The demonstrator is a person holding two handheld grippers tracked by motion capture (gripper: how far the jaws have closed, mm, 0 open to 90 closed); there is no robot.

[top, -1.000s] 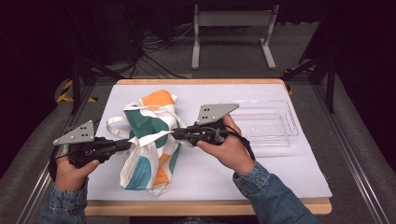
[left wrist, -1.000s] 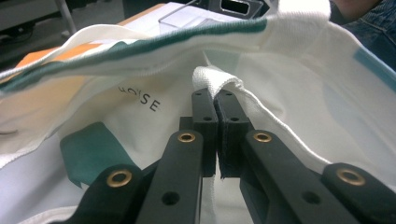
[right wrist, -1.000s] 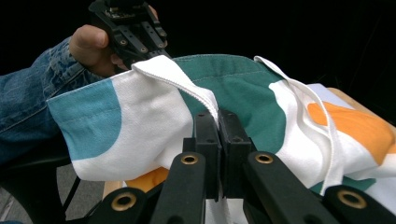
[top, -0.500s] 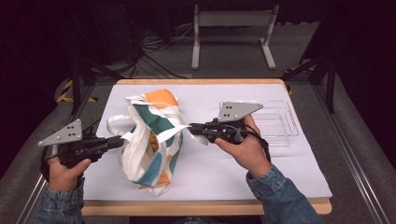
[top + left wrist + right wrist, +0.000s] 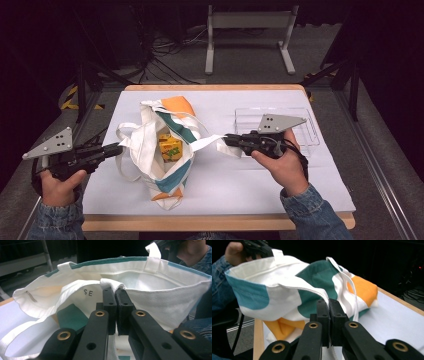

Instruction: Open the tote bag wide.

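Note:
A white tote bag (image 5: 172,117) with teal and orange patches lies on the table, its mouth stretched wide between my two grippers. A yellow box (image 5: 170,146) sits inside it. My left gripper (image 5: 118,149) is at the bag's left side, shut on the rim; in the left gripper view the jaws (image 5: 115,291) pinch the white hem of the bag (image 5: 155,297). My right gripper (image 5: 226,140) is shut on the opposite rim, and the right gripper view shows its jaws (image 5: 328,303) clamped on the bag (image 5: 287,290) edge.
A clear plastic tray (image 5: 307,127) stands at the right, just behind my right hand. White paper (image 5: 250,180) covers the wooden table top. Beyond the far edge are cables and a grey stand (image 5: 247,20) on the floor.
My right gripper has moved right and my left gripper left, each keeping its hold. The bag's mouth has been pulled open and the yellow box inside has come into sight.

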